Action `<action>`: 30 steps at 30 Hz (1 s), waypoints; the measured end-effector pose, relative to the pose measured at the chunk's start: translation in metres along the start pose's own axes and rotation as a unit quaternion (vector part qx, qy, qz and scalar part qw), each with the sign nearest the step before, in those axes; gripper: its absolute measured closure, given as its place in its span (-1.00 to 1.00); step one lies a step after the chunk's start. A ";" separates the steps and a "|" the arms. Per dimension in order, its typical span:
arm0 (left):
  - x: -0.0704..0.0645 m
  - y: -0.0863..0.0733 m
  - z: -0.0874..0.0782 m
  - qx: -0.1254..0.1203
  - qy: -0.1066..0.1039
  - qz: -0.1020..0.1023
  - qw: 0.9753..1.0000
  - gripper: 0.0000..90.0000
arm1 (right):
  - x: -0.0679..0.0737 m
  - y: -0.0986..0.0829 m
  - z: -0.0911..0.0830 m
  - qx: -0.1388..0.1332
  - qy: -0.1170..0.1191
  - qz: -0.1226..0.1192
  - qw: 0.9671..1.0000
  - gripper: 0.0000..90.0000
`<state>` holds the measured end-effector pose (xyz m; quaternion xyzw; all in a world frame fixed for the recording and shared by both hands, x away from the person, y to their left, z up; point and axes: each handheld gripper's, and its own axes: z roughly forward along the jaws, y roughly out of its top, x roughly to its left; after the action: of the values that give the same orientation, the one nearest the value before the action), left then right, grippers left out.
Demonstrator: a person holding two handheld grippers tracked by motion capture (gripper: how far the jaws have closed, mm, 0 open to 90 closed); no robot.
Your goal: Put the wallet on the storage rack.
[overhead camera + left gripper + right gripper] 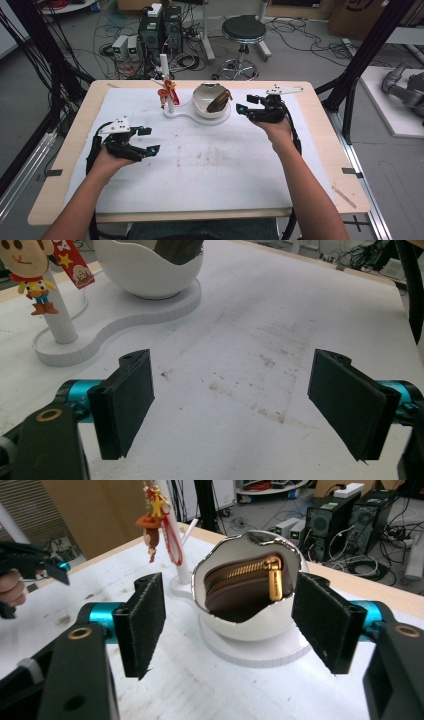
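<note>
The right gripper (230, 625) is facing the 1 white bowl (245, 625) with its jaws standing wide and empty, lined up, I judge, to take the 1 brown zip pouch (240, 592) sitting upright inside. The left gripper (142, 142), also gaping wide, is hovering well apart; 1 keychain (167, 92) is hanging on the stand's 1 post (166, 80).

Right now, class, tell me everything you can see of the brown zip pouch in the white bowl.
The brown pouch looks like smooth leather, rounded, with a gold zip along its curved top edge and a gold pull tab hanging down. The zip is shut. It stands on edge, tilted, inside the white bowl, leaning on the wall. The right gripper faces it with open jaws, not touching.
</note>
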<state>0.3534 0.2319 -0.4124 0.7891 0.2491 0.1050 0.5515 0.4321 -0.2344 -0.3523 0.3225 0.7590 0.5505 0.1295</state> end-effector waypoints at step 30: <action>0.003 0.005 -0.001 -0.017 0.001 -0.001 1.000 -0.59 | 0.010 -0.066 -0.046 -0.003 -0.023 0.014 1.000 -0.53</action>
<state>0.3565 0.2332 -0.4077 0.7791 0.2487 0.1094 0.5649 0.3758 -0.2750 -0.3949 0.3452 0.7497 0.5470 0.1404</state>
